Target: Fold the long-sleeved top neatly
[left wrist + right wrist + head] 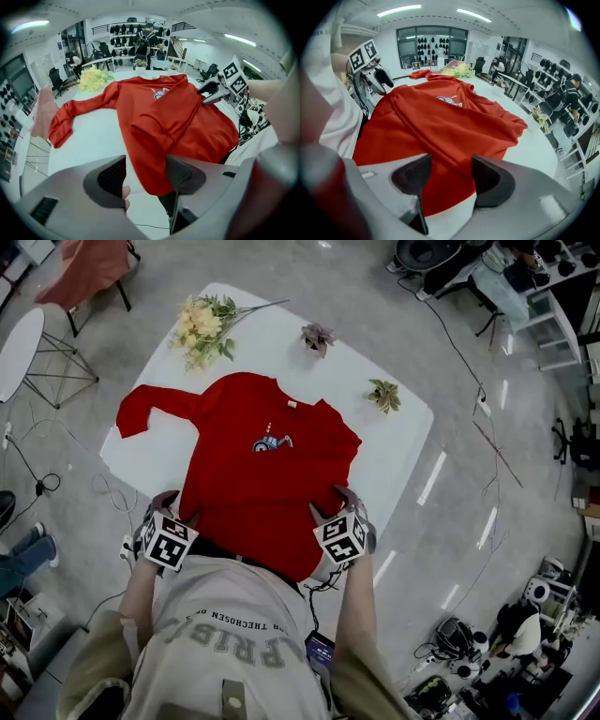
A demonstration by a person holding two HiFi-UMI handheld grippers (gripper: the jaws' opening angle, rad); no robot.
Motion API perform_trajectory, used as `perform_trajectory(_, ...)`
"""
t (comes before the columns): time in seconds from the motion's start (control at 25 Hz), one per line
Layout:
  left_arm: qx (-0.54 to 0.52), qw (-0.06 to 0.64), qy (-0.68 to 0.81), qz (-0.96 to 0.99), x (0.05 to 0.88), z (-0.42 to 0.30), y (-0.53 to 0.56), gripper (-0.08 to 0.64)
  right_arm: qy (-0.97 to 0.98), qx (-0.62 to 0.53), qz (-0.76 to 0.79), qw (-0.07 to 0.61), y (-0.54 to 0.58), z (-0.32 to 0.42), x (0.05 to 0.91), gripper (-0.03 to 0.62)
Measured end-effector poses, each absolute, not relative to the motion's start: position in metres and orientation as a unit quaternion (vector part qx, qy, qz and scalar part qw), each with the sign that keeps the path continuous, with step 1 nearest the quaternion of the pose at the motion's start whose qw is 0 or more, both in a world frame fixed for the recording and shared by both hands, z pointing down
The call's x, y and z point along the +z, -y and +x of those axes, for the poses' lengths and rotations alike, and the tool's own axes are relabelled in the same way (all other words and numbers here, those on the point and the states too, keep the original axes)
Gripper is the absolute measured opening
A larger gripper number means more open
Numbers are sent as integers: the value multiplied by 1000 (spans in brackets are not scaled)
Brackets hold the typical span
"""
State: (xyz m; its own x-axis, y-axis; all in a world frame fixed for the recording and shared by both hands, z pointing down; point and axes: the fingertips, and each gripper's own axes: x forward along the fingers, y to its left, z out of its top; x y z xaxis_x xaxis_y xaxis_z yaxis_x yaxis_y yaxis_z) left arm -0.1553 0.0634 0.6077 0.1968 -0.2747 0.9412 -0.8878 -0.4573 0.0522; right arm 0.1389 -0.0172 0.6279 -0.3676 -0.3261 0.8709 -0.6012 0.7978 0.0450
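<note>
As it lies now: red top (pixel 262 474) is spread flat on the white desk (pixel 398 460), with one sleeve (pixel 150 409) stretched out sideways and the hem draped over the near edge toward me.
Left gripper (pixel 145 174): fingers apart; one hem corner hangs loose between them, not pinched.
Right gripper (pixel 451 174): fingers apart over the other hem corner, not pressing on it as far as I can make out.
Handling: light, limp knit that will likely sag and crease rather than slip.
Where to grip: both hem corners, pinching both layers and lifting evenly.
</note>
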Motion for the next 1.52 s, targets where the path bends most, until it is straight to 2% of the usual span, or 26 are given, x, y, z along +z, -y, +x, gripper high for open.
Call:
perform_trajectory(0.12,459,270,437,725,577,-153,-36,250,829,174,334,414,38,150,595,255)
perform_trajectory(0.2,435,247,423,756,565,-124,-11,250,828,185,389,360,70,170,575,255)
perform_trajectory(0.36,460,203,333,797,579,-51,-2,250,789,206,474,331,137,211,578,253)
perform_trajectory(0.48,487,175,295,803,588,-26,-11,253,797,254,453,309,163,204,593,253)
perform_trajectory(0.52,490,175,289,804,590,-22,-13,253,802,270,435,307,167,200,598,251)
perform_trajectory(0.56,493,177,285,803,593,-19,-14,253,805,284,420,309,169,197,602,223)
perform_trajectory(0.68,502,179,289,795,599,-21,-13,253,807,298,401,314,178,198,602,65)
perform_trajectory(0.72,503,182,294,792,601,-23,-12,253,808,295,401,315,182,200,598,43)
perform_trajectory(0.84,504,200,310,781,610,-29,-11,253,806,282,401,334,202,206,598,43)
perform_trajectory(0.96,513,210,319,769,620,-34,-11,253,785,279,397,386,217,210,623,43)
perform_trajectory(1.08,513,212,325,766,620,-33,-9,256,775,274,406,399,223,212,633,77)
perform_trajectory(1.12,510,210,329,766,616,-32,-8,258,783,272,410,381,224,210,624,126)
perform_trajectory(1.16,505,206,335,768,611,-33,-7,258,796,269,407,359,221,208,612,212)
perform_trajectory(1.2,496,204,343,771,604,-33,-5,258,812,263,397,338,213,204,597,259)
perform_trajectory(1.32,477,217,352,775,599,-35,-8,259,853,233,337,323,162,190,564,259)
perform_trajectory(1.52,513,233,341,752,622,-48,-28,273,847,197,244,430,76,177,605,259)
